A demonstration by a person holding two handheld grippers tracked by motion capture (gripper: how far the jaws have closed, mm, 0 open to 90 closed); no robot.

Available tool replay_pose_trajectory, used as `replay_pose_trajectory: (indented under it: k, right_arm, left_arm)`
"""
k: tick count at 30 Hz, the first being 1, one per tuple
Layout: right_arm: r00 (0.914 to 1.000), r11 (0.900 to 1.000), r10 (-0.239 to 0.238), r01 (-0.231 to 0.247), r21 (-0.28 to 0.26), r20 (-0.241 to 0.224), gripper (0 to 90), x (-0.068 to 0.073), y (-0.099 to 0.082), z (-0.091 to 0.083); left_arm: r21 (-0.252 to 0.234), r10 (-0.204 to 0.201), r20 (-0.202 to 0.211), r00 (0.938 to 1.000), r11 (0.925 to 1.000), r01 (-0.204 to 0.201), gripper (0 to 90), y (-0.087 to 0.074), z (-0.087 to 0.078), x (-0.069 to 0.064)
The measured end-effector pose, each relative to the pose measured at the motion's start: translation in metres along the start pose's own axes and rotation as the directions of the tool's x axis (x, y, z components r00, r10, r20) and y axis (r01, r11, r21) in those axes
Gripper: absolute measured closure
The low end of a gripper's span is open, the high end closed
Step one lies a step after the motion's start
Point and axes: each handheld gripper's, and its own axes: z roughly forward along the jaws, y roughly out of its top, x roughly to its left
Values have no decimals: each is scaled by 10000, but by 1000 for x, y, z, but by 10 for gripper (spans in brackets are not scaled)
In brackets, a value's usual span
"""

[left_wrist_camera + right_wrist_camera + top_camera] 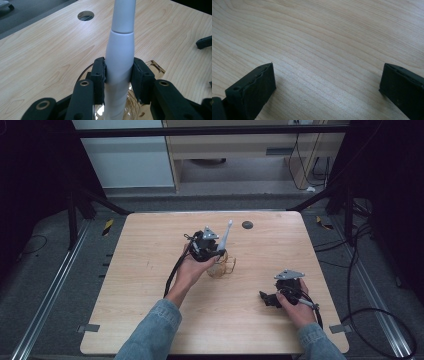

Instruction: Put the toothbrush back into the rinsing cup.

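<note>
A white, tapered handle like an electric toothbrush point(120, 50) stands upright over a clear glass mug point(222, 265) near the table's middle. My left gripper point(118, 75) is shut on its thick lower body, one pad pressed on each side. In the high view the toothbrush point(225, 236) rises slanted above my left gripper point(212, 251). The glass rim point(155, 66) shows just behind the jaws. My right gripper point(267, 299) rests low on the table at the front right, its jaws wide apart with only bare wood between them point(327, 82).
The wooden table point(150, 285) has a round cable hole point(247, 225) near its far edge, also seen as the hole point(85, 15) beyond the toothbrush. Black cables trail from both grippers. Metal frame rails run along the floor on both sides.
</note>
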Motion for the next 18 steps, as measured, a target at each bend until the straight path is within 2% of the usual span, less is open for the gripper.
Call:
replay_pose_trajectory:
  k: [18]
  right_arm:
    - [10000,10000,4,-4,10,4,3,0,0,0]
  left_arm:
    - [-315,-106,6,9999,9994,106,614,1,-8,-1]
